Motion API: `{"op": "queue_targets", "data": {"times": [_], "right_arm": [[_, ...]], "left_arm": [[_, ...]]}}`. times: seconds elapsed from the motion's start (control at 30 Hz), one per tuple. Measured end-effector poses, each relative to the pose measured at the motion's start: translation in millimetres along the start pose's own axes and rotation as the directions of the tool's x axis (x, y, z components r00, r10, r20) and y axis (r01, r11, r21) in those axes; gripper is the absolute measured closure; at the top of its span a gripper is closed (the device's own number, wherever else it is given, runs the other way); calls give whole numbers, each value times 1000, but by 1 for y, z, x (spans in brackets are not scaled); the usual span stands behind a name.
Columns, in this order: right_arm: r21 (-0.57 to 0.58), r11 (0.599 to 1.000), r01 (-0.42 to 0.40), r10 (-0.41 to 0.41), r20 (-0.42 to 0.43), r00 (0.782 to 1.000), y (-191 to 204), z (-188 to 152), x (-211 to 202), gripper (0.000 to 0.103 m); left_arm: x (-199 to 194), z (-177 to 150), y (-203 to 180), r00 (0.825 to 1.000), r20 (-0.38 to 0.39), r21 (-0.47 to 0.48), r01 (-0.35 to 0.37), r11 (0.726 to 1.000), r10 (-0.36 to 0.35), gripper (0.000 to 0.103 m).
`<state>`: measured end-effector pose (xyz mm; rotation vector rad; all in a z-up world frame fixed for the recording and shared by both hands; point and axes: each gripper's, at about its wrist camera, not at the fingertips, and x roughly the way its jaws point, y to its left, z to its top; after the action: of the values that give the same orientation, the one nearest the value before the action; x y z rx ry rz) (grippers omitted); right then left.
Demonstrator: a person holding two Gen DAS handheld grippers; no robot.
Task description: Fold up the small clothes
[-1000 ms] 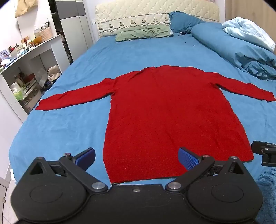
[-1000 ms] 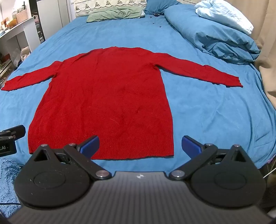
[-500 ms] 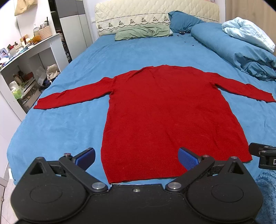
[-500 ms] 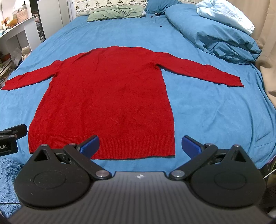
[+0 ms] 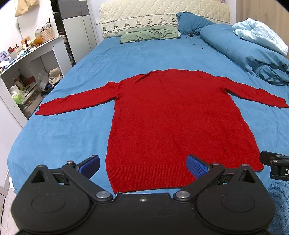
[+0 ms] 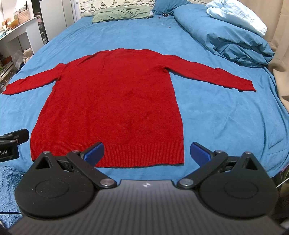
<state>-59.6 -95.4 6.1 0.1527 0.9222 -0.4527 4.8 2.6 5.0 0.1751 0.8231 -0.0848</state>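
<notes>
Sweater (image 5: 173, 123) flat on bed (image 5: 75, 130) — hem nearest both spread tools.

Green pillow (image 5: 149, 34), blue duvet (image 6: 225, 36), shelf unit (image 5: 27, 76).

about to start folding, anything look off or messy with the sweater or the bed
Nothing much stands out. The red sweater lies flat on the blue sheet, sleeves spread, hem straight. A few small dark bits lie scattered near the pillows; what they are is too small to tell. Both grippers are open, holding nothing.
</notes>
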Motion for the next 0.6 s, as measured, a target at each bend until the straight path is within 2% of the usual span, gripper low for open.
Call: {"op": "queue_targets", "data": {"times": [0.6], "right_arm": [[-7,1000,-10,10,4,1000,-1,0,-2,0]], "left_arm": [[-2,0,-2,1000,5,-5,5,1000,-5,0]]}}
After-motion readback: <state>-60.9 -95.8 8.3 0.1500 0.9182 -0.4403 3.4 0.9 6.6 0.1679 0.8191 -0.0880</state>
